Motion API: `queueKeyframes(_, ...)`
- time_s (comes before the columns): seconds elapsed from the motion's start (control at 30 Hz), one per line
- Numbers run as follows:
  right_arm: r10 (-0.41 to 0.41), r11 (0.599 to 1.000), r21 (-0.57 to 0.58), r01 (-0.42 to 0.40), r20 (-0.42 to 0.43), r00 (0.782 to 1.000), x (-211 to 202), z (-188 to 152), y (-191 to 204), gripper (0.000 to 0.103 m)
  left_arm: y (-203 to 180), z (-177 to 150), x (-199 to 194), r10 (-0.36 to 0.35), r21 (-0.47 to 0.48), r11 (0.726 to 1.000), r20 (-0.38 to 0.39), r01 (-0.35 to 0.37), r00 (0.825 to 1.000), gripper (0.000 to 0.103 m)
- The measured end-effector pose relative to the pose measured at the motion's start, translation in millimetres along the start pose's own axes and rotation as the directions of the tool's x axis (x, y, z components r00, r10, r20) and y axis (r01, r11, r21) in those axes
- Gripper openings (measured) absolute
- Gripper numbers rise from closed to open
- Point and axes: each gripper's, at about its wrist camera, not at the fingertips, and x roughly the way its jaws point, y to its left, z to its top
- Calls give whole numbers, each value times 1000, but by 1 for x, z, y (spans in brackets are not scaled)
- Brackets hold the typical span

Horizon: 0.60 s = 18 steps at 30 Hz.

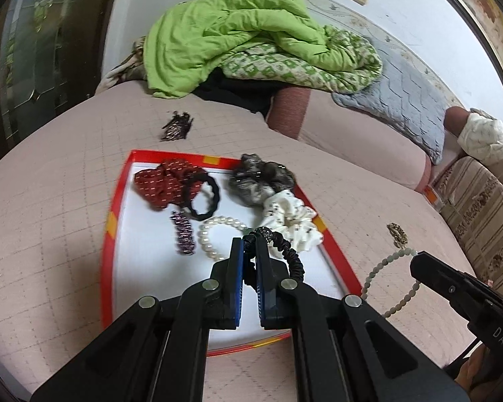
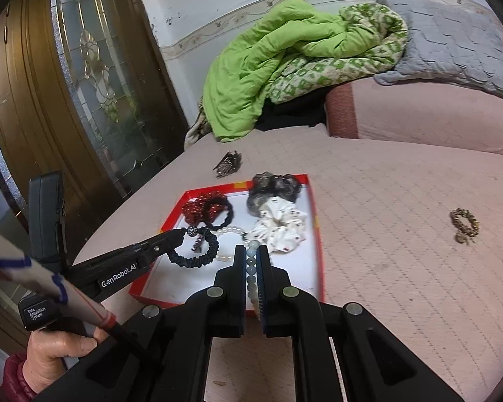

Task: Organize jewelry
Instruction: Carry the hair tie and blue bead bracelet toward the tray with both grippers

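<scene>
A red-rimmed white tray [image 1: 117, 201] lies on the pink bed. In it are a red scrunchie [image 1: 161, 184], a black hair tie [image 1: 201, 197], a grey scrunchie [image 1: 258, 181], a white scrunchie [image 1: 291, 217], a pearl bracelet [image 1: 214, 231] and a sparkly clip [image 1: 183, 232]. My left gripper [image 1: 249, 244] is shut on a black ruffled hair band [image 1: 290, 254] over the tray; the band also shows in the right wrist view [image 2: 198, 251]. My right gripper [image 2: 251, 254] is shut on a pale green bead bracelet [image 2: 252, 261] at the tray's near right edge; the bracelet also shows in the left wrist view [image 1: 385, 268].
A dark hair claw [image 1: 176, 127] lies on the bed beyond the tray. A gold bracelet [image 2: 464, 224] lies on the bed to the right. A green quilt [image 1: 234, 40] and grey pillow [image 1: 395, 93] are piled at the back. A wooden door [image 2: 67, 100] stands left.
</scene>
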Motion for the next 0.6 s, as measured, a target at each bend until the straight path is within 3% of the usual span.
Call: queueKeyframes(0.6,70,997,-24,-71,-37,997,29,5,34,6,30,1,-5,50,-70,996,1,-49,999,6)
